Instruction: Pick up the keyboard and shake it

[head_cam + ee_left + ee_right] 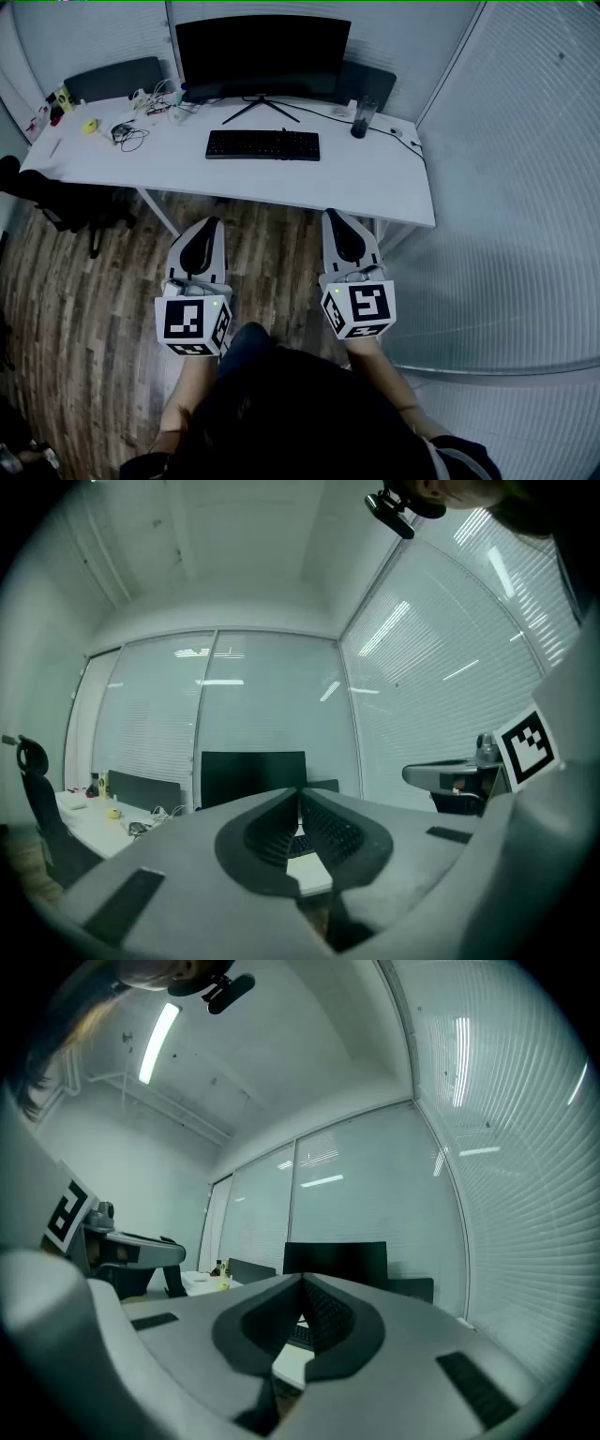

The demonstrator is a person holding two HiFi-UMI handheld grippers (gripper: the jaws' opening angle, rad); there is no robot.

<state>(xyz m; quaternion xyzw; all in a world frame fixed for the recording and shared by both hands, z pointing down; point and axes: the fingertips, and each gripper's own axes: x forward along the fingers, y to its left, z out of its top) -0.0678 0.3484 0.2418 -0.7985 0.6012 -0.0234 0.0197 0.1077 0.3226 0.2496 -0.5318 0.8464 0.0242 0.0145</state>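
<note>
A black keyboard (262, 144) lies flat on the white desk (375, 183), in front of the dark monitor (262, 56). Both grippers hang over the wooden floor, well short of the desk's near edge. My left gripper (206, 223) is shut with nothing in it, its jaws meeting at the tip. My right gripper (330, 216) is shut and empty too. In the left gripper view the closed left gripper (299, 793) points toward the monitor (253, 778). In the right gripper view the closed right gripper (302, 1282) hides most of the desk; the monitor (336, 1260) rises behind it.
A dark bottle (360, 118) stands right of the keyboard. Cables and small items (131, 127) clutter the desk's left part. A black office chair (66, 202) sits at the left. Blinds-covered glass walls (506, 187) close the right side. A person's arms hold the grippers.
</note>
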